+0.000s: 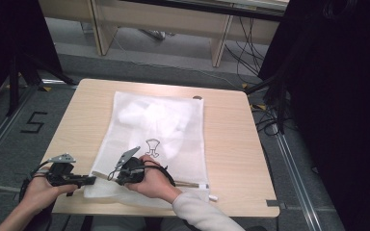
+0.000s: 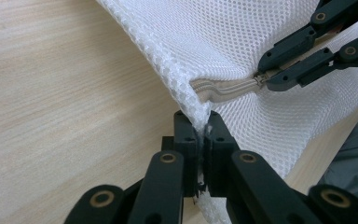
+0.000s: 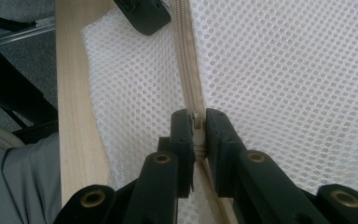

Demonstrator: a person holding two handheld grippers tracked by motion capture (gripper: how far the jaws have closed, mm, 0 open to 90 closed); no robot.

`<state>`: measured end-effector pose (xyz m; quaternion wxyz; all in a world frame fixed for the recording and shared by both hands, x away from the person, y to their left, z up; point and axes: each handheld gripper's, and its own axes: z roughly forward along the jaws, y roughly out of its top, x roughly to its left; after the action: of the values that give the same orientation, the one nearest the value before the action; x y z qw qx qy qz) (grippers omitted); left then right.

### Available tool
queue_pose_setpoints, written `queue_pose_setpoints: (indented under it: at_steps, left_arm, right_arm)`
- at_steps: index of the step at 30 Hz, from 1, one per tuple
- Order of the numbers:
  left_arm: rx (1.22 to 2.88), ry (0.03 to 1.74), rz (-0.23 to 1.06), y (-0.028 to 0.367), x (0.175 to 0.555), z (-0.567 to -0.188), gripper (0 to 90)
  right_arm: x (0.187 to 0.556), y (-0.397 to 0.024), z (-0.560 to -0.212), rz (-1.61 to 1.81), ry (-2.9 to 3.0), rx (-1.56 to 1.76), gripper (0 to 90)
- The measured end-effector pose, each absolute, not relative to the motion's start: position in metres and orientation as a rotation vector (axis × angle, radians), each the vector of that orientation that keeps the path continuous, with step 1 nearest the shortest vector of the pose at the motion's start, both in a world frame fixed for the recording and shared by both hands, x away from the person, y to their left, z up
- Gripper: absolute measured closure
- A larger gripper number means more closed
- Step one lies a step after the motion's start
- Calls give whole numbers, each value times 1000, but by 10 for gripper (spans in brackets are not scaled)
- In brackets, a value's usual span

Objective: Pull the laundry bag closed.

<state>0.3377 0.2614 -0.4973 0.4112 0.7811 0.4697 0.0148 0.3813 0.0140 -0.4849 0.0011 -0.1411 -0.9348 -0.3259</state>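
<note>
Item: wooden table (image 1: 231, 159), pale top, bearing one white mesh laundry bag (image 1: 154, 125) laid flat, its zippered edge along the near side toward the person.

Left gripper (image 1: 89, 180): lies low at the bag's near left corner, jaws clenched on the mesh corner (image 2: 200, 123) just below the zipper's end. Purpose, as judged: an anchor, keeping the fabric taut so the zipper does not bunch under a pull.

Mesh laundry bag, contents: soft white bulk inside, toward the far half; a small dark printed figure (image 1: 152, 147) near the middle.

Beige zipper (image 3: 189, 70): runs along the near edge; a short stretch puckers beside the held corner (image 2: 223, 88).

Right gripper (image 1: 120, 175): close beside the left, jaws clenched on the zipper slider (image 3: 196, 122). Purpose, as judged: to draw the slider along the track, away from the anchored corner.

White cord end (image 1: 213, 197): near right corner, untouched.
</note>
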Motion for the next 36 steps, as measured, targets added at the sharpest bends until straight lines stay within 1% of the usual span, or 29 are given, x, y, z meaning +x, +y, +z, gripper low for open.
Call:
queue_pose_setpoints:
  at_steps: [11,13,36]
  left_arm:
    - [1970,1185,45,262,338,-497,854]
    - [1989,1186,31,263,338,-496,854]
    - [1974,1198,27,263,338,-497,853]
  right_arm:
    - [381,8,-483,-1000,-2928,-476,826]
    - [383,6,-484,-1002,-2932,-476,826]
    - [383,-6,-482,-1006,-2940,-507,826]
